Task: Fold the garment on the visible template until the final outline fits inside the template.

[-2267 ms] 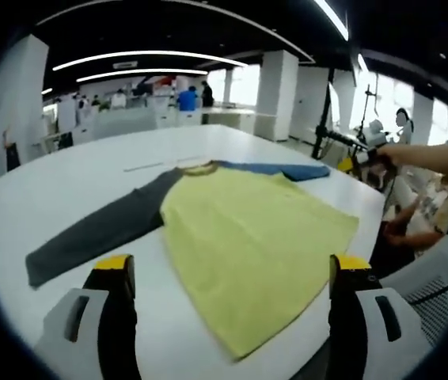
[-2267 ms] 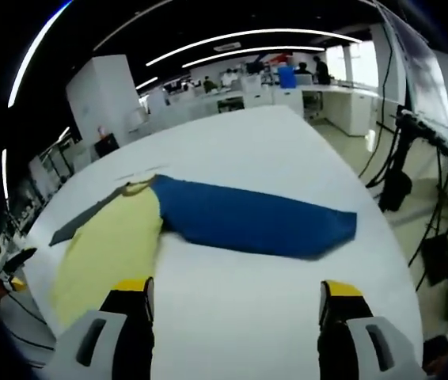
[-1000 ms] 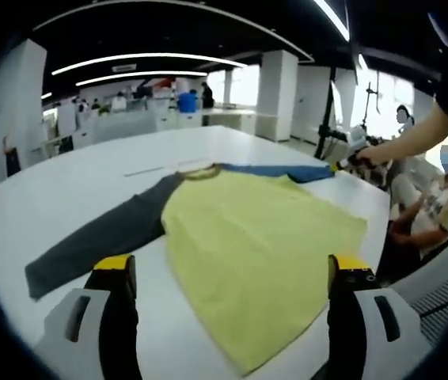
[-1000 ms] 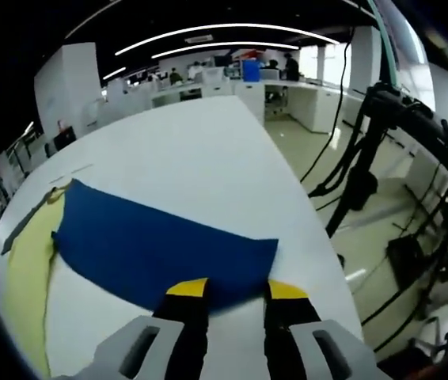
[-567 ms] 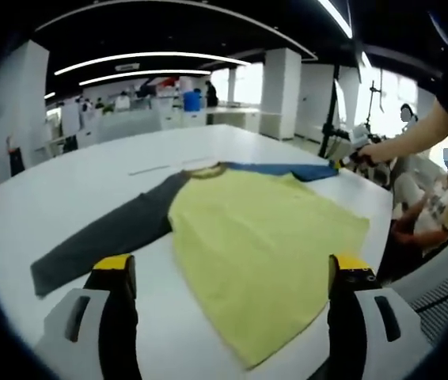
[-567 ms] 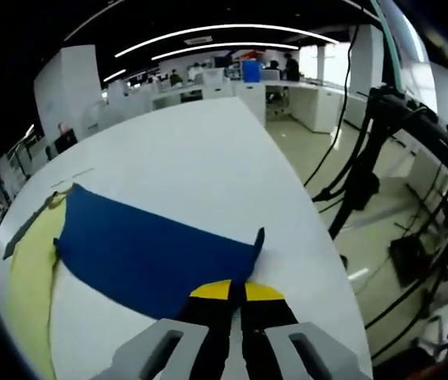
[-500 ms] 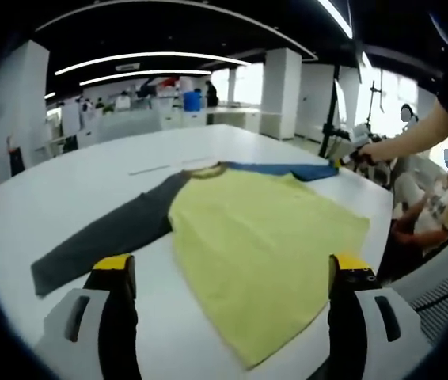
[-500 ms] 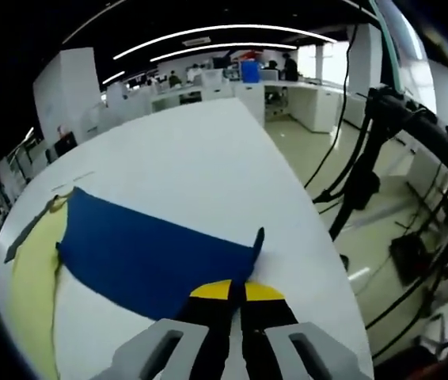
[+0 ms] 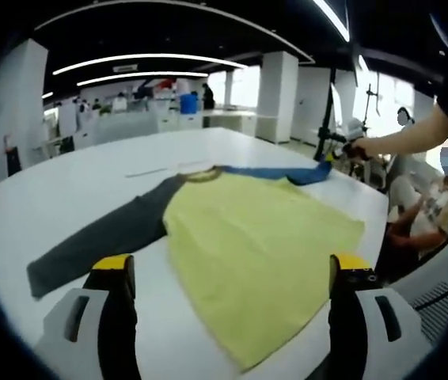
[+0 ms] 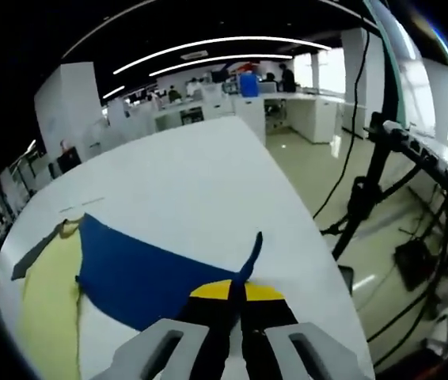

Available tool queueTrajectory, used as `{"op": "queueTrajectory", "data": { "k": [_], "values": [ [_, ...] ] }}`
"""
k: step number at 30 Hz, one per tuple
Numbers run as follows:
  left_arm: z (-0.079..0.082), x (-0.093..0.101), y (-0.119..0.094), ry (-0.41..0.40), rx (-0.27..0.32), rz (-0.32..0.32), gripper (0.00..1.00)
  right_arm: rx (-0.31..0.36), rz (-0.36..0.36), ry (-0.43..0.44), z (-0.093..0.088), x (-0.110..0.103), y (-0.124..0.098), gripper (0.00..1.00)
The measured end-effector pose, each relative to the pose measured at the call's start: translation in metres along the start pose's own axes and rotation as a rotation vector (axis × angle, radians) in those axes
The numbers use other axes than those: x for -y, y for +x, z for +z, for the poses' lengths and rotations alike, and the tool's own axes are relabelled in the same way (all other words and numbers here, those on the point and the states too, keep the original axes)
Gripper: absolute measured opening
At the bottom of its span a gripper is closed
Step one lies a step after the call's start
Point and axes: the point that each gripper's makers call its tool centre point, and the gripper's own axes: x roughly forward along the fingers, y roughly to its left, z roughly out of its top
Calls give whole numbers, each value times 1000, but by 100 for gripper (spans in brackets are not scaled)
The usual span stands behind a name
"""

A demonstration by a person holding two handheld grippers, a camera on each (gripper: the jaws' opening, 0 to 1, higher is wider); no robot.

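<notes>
The shirt (image 9: 256, 253) lies flat on the white table (image 9: 66, 186), yellow body near me, grey sleeve (image 9: 101, 241) spread left. My right gripper (image 10: 236, 291) pinches the blue sleeve (image 10: 149, 273) at its cuff, lifting the edge. My left gripper (image 9: 232, 273) hovers over the hem, jaws wide.

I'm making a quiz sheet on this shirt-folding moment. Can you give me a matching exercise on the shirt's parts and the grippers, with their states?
Things:
1. blue sleeve
2. grey sleeve
3. yellow body
4. left gripper

States:
A. lying flat, stretched out on the table
B. open, holding nothing
C. pinched at its end by the right gripper
D. spread flat between the two sleeves

Pairs: 1-C, 2-A, 3-D, 4-B
</notes>
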Motion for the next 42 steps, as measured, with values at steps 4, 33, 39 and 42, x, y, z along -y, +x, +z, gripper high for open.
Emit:
{"op": "queueTrajectory", "data": {
  "k": [4,33,39,42],
  "values": [
    [-3,0,0,-4,-13,3,99,22,10,1,9,-11,1,0],
    [-3,2,-5,3,-15,-8,99,-2,101,-158,31,-96,36,0],
    [-5,0,-6,20,-20,10,99,-1,118,-207,34,-113,46,0],
    [-6,0,-7,20,-21,10,99,-4,122,-201,34,-122,49,0]
  ]
}}
